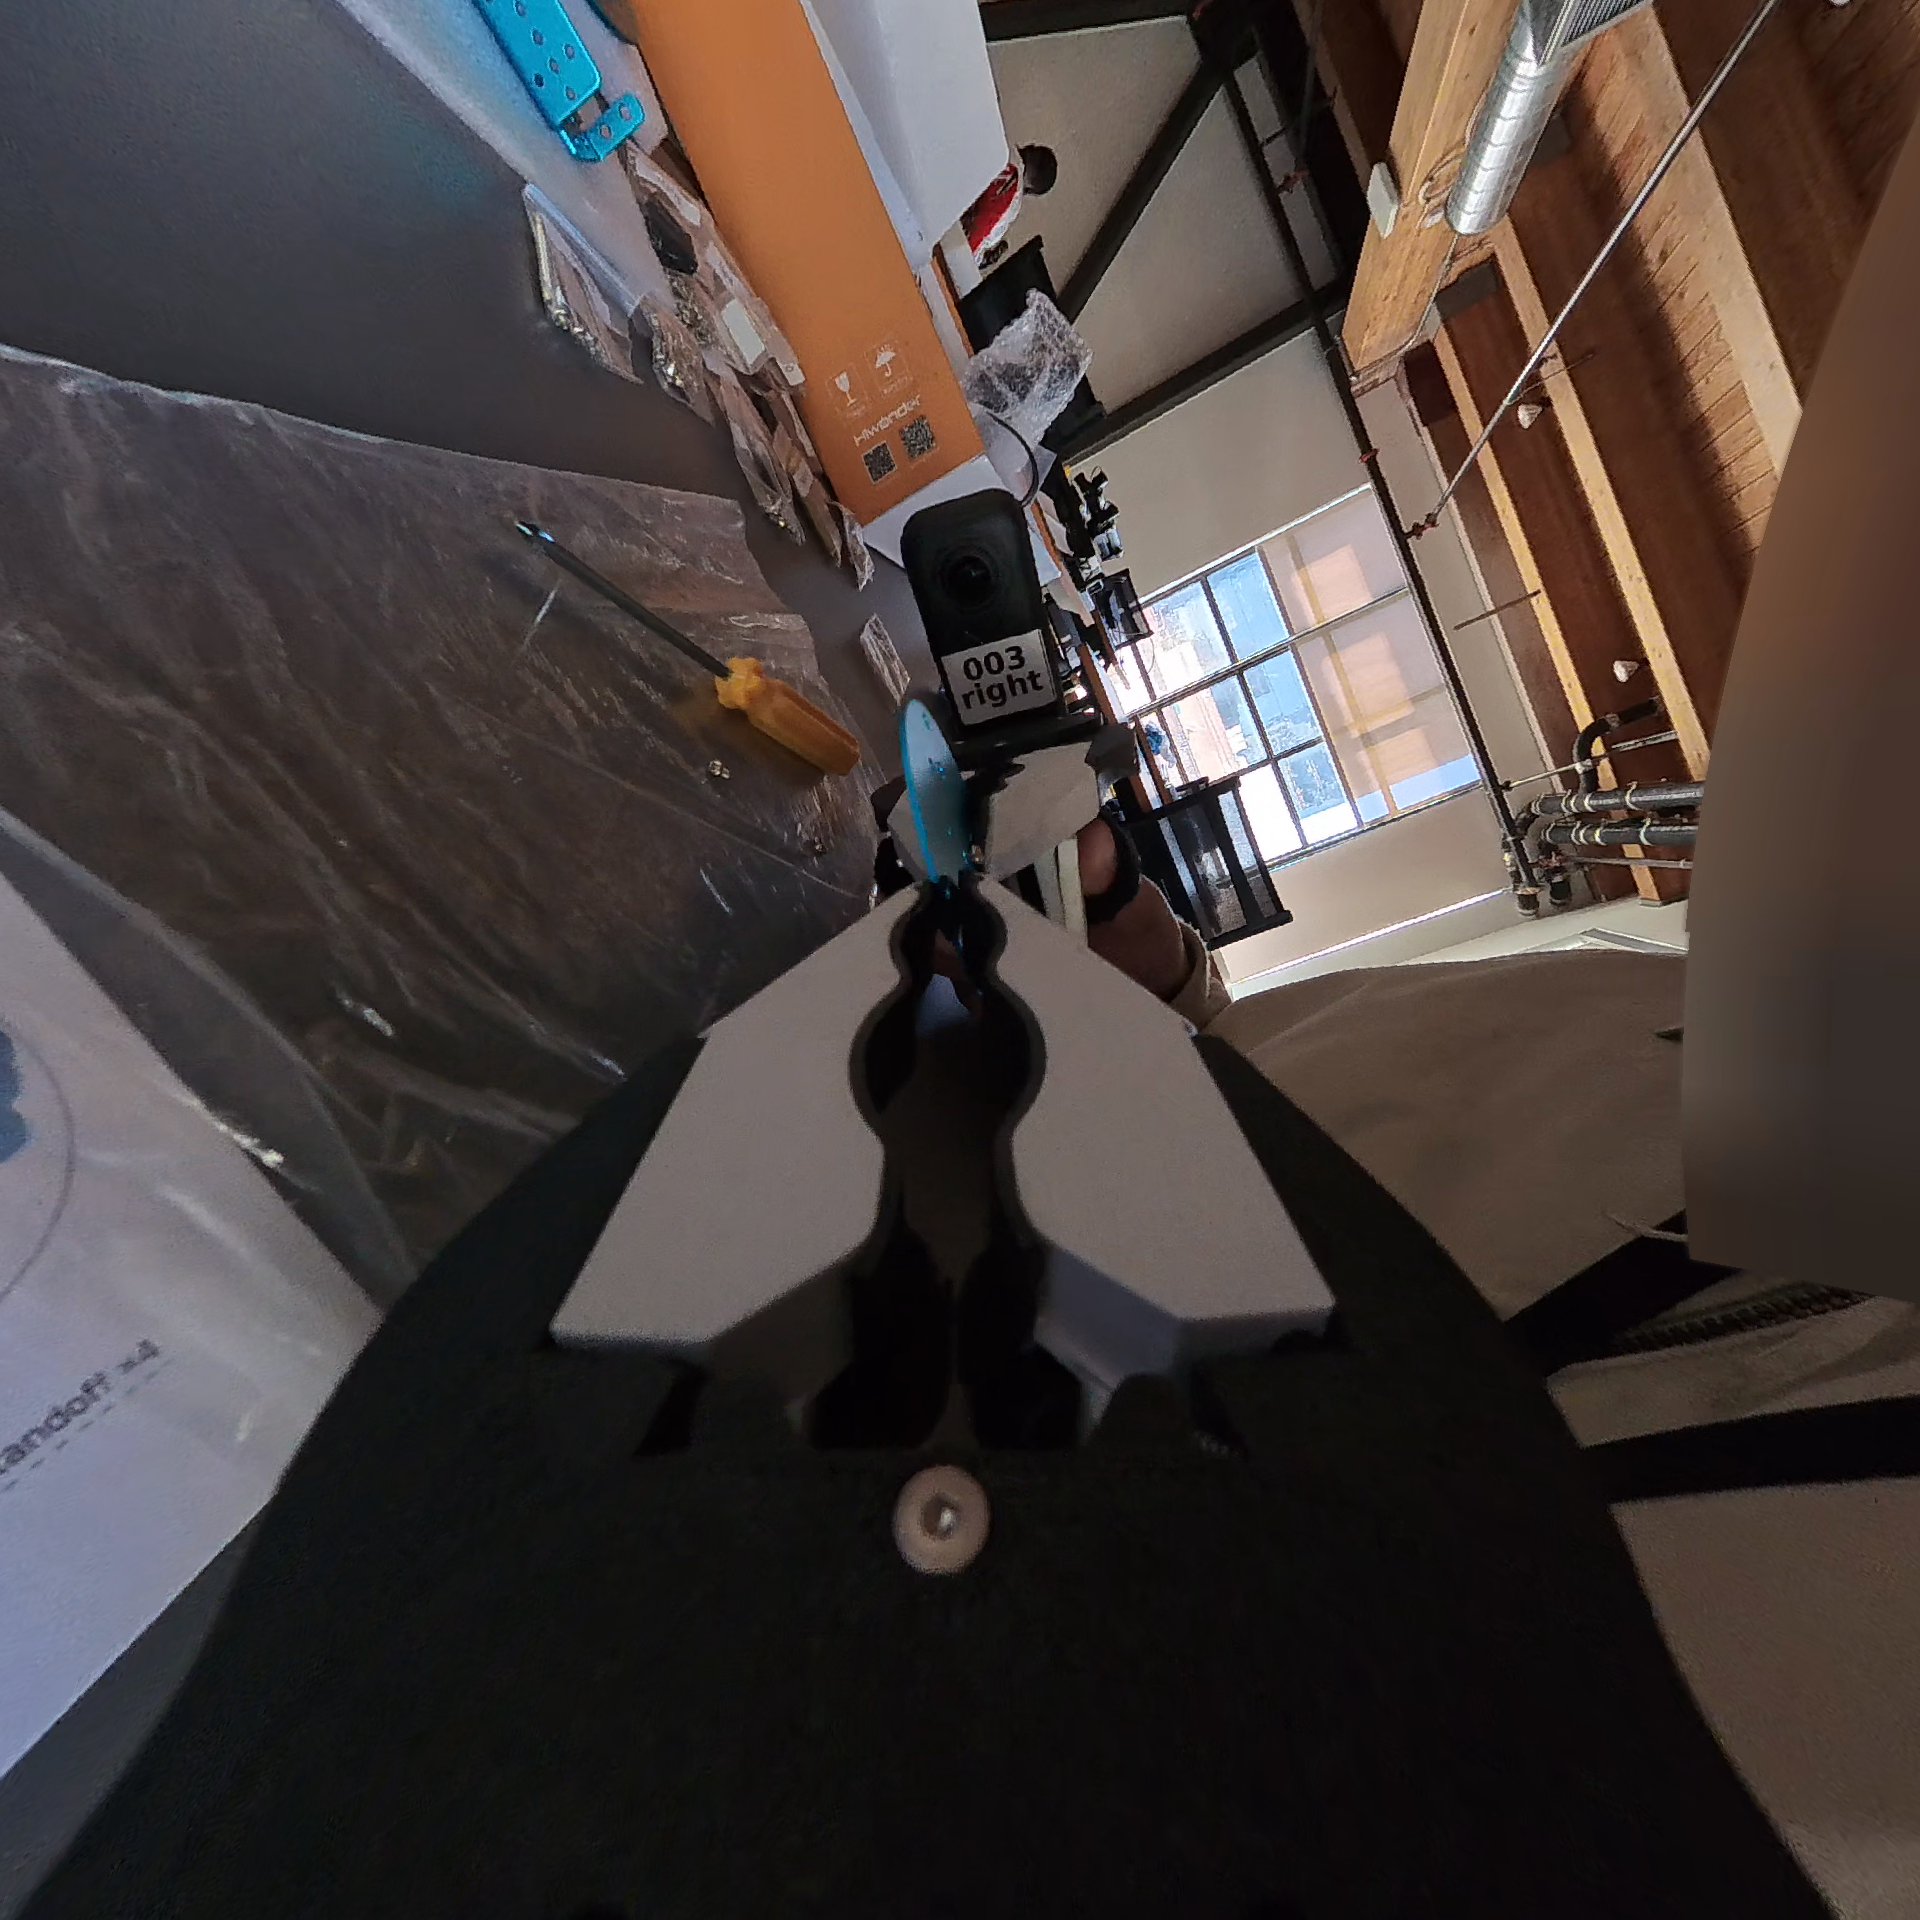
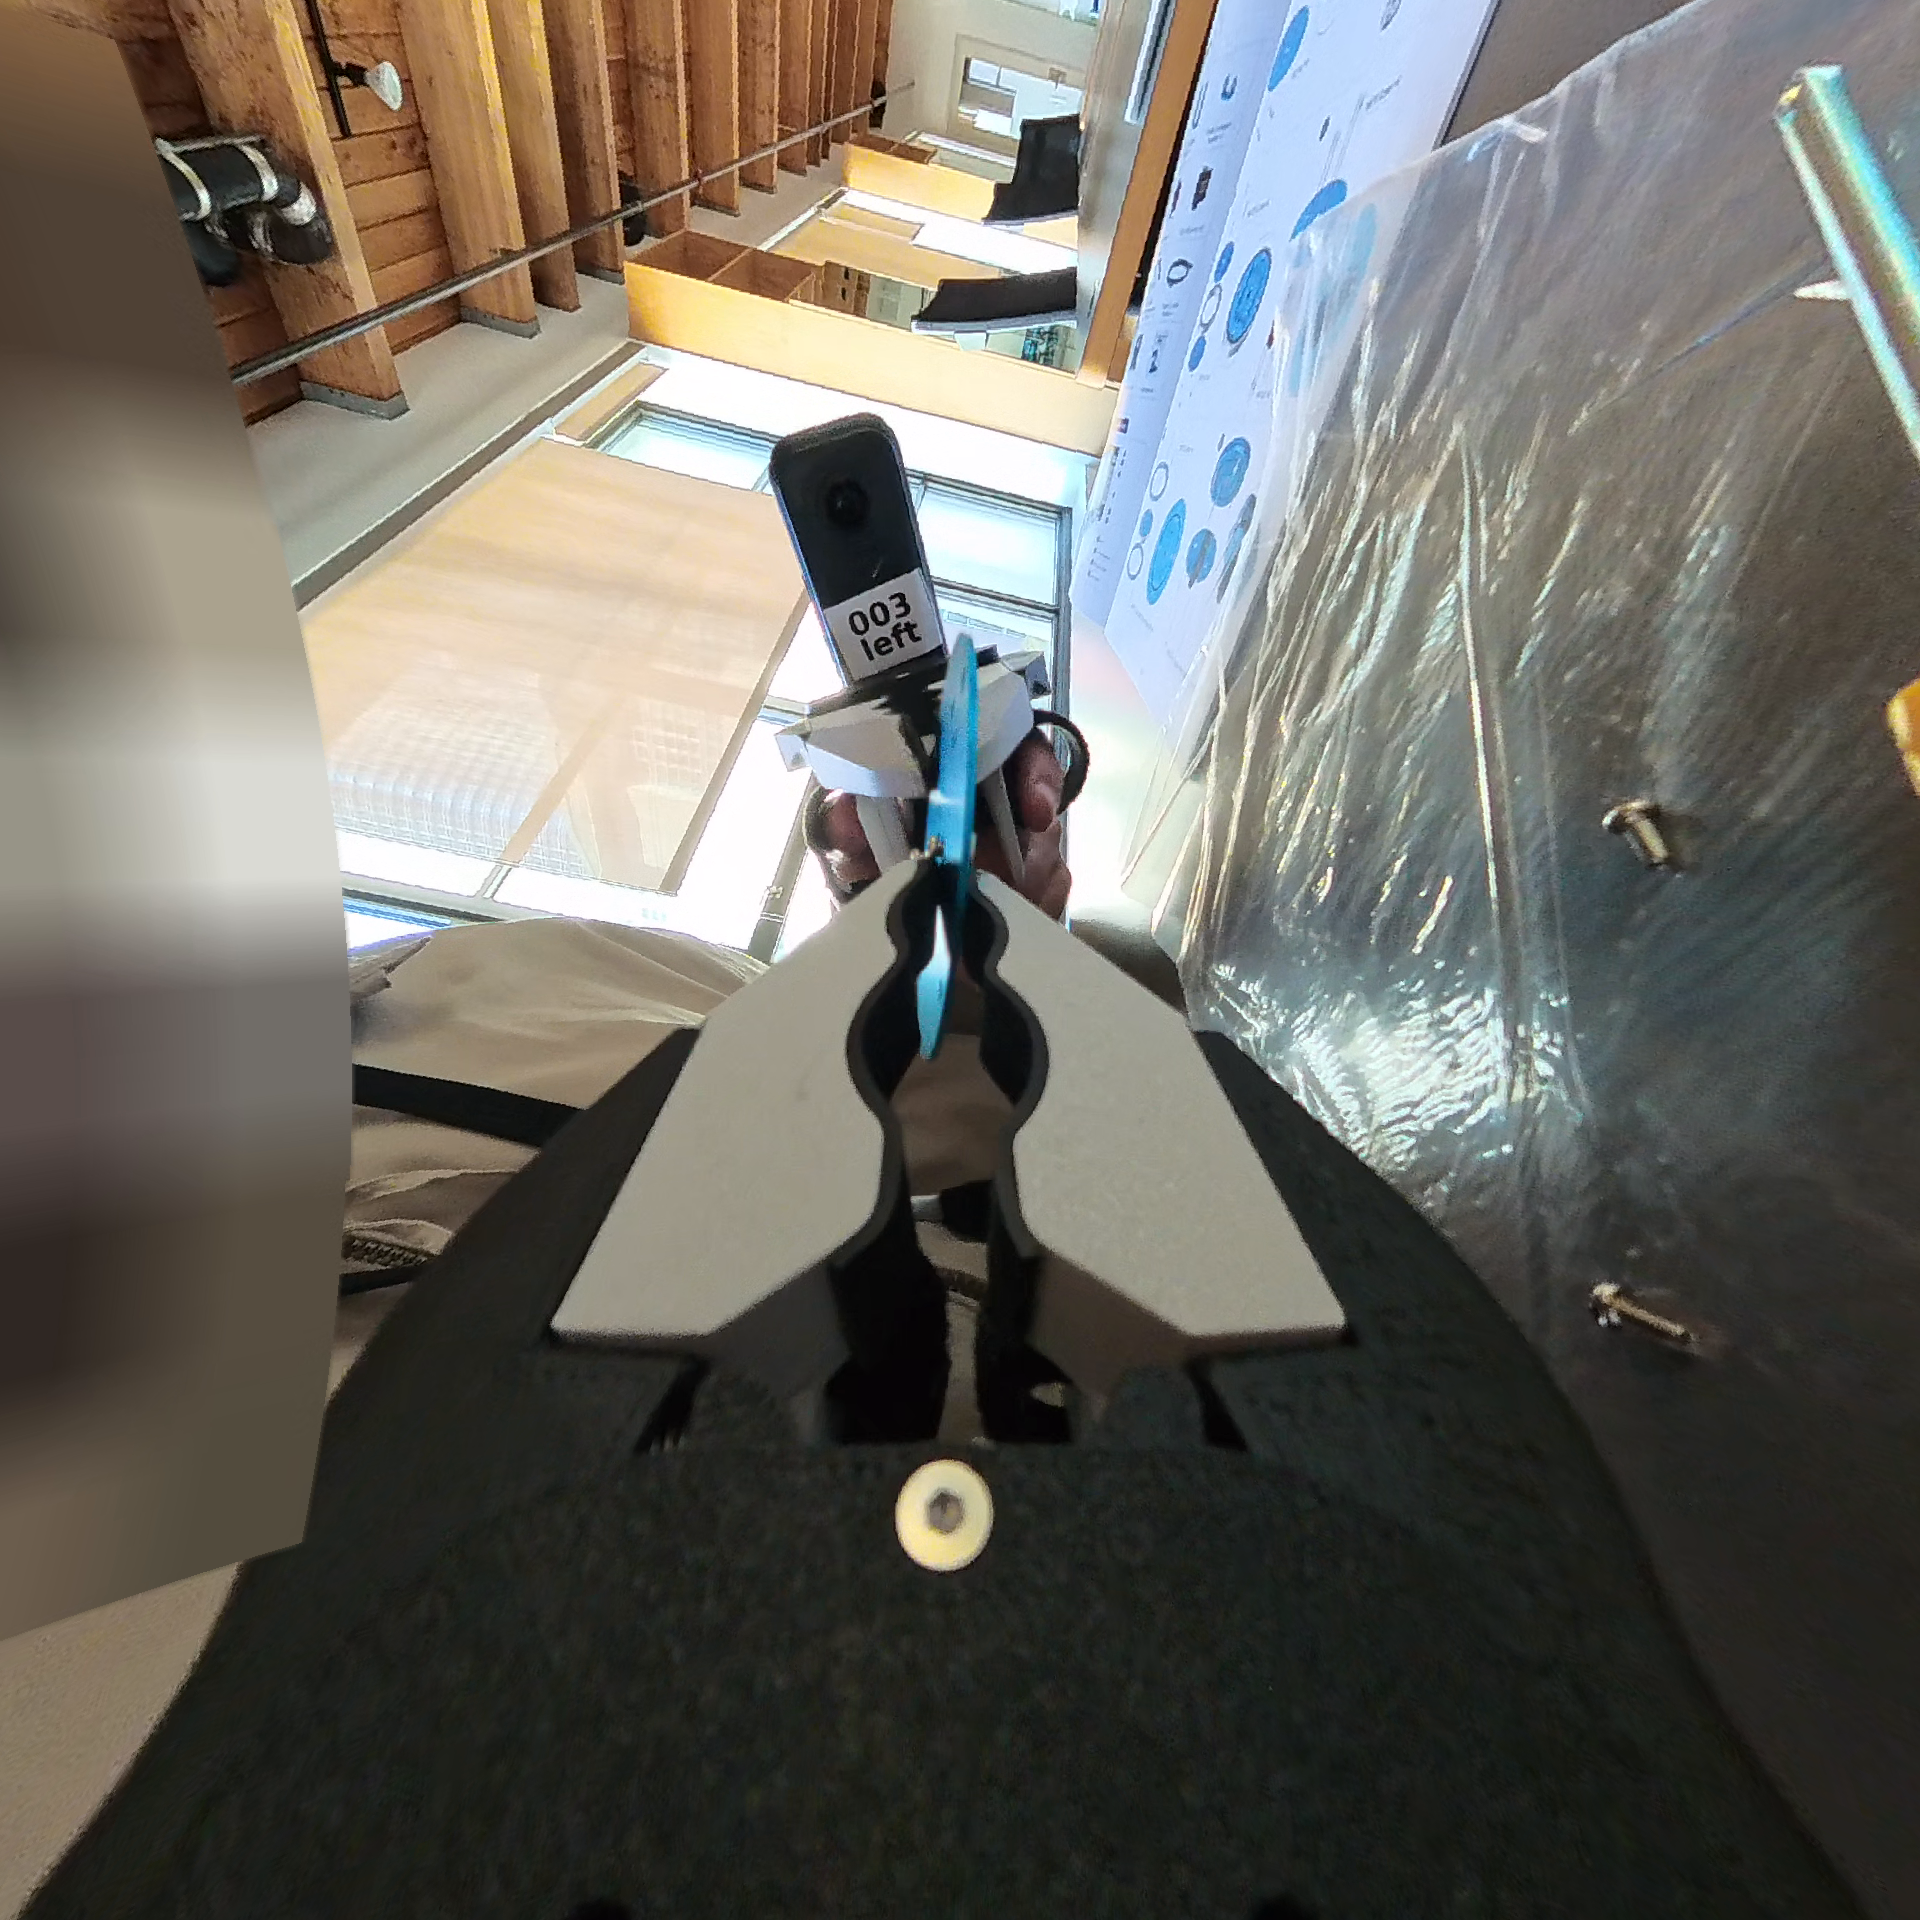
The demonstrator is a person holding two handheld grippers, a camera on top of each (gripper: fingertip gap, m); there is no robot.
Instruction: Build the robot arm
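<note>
My two grippers face each other in the air beside the table and both grip a flat blue disc [image 1: 928, 795]. My left gripper [image 1: 948, 899] is shut on the near edge of the disc, with a dark piece between its fingers. In the right wrist view my right gripper [image 2: 945, 883] is shut on the blue disc [image 2: 954, 748], which stands edge-on between its fingers. A small screw sticks out of the disc by the fingertips. A person's hand [image 2: 1039, 800] holds the opposite gripper.
An orange-handled screwdriver [image 1: 727, 681] lies on a crinkled clear plastic sheet [image 1: 312, 675] on the dark table. Two loose screws [image 2: 1647, 831] lie on the plastic. An orange box [image 1: 810, 239], bags of small parts [image 1: 675, 312], a blue perforated bracket [image 1: 551, 73] and a white printed sheet [image 2: 1216, 343] lie farther off. The grippers are tip to tip, or close to it.
</note>
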